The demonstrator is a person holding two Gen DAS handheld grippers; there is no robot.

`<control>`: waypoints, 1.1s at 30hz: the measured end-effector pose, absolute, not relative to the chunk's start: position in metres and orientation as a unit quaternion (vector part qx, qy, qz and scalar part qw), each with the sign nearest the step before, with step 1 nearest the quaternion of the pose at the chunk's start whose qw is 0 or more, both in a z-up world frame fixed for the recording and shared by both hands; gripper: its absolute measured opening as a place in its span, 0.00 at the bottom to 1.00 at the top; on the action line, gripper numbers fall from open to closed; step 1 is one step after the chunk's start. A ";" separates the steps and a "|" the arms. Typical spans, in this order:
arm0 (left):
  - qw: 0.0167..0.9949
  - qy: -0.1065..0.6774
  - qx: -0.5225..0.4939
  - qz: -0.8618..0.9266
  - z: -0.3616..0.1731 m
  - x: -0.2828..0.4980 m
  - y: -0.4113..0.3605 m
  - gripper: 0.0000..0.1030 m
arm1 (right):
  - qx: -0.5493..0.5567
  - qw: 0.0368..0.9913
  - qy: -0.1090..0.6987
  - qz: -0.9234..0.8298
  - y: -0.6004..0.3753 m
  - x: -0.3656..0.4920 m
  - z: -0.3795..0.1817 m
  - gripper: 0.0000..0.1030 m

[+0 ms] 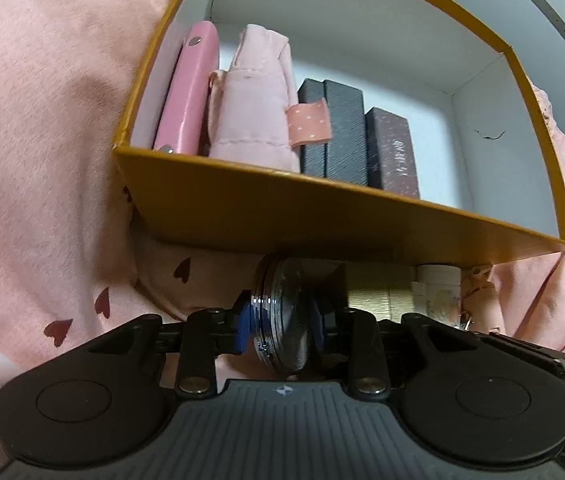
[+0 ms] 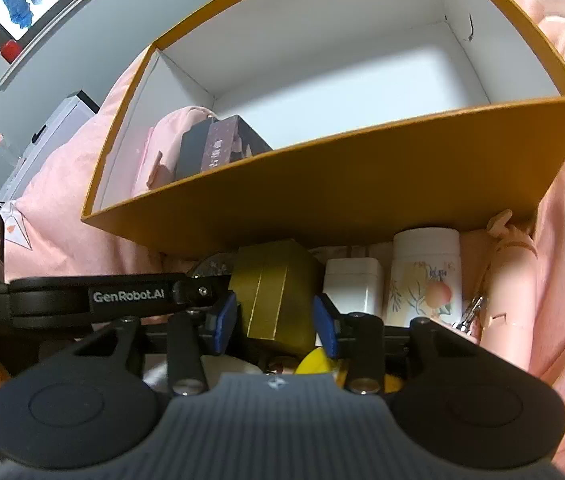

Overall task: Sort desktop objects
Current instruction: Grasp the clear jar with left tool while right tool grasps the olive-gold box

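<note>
An orange storage box (image 1: 322, 216) with white inside stands on pink bedding. In it stand a pink case (image 1: 190, 92), a pink fabric pouch (image 1: 254, 100), two black boxes (image 1: 334, 132) and a maroon box (image 1: 392, 152). My left gripper (image 1: 282, 316) is shut on a round dark compact (image 1: 282, 312), held edge-on in front of the box's near wall. My right gripper (image 2: 276, 320) is open, its blue pads either side of a gold box (image 2: 274, 292) without clearly touching it. The orange box (image 2: 362, 184) also shows in the right wrist view.
Beside the gold box stand a white tin (image 2: 352, 290), a floral white canister (image 2: 426, 276) and a pink bottle (image 2: 512, 292). A yellow object (image 2: 314, 362) lies under the right gripper. Pink bedding (image 1: 42, 140) surrounds everything. The left gripper's arm (image 2: 94, 296) crosses the right wrist view.
</note>
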State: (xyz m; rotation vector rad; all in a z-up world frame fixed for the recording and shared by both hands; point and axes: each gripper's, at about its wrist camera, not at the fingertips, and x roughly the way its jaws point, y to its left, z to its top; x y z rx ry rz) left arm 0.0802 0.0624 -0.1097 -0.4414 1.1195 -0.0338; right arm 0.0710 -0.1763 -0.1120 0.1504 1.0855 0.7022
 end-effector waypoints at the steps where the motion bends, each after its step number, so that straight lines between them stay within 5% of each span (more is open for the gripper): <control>1: 0.824 0.527 -0.209 -0.016 -0.110 0.081 0.063 0.28 | 0.073 0.795 0.505 0.327 -0.177 0.071 -0.112 0.44; 11: 0.823 0.512 -0.244 -0.038 -0.107 0.075 0.073 0.18 | -0.016 0.813 0.476 0.335 -0.152 0.058 -0.100 0.55; 24: 0.814 0.511 -0.274 -0.036 -0.109 0.071 0.094 0.18 | -0.103 0.808 0.495 0.303 -0.113 0.060 -0.108 0.65; 33: 0.816 0.509 -0.271 -0.037 -0.106 0.069 0.099 0.19 | -0.110 0.818 0.486 0.287 -0.117 0.057 -0.108 0.54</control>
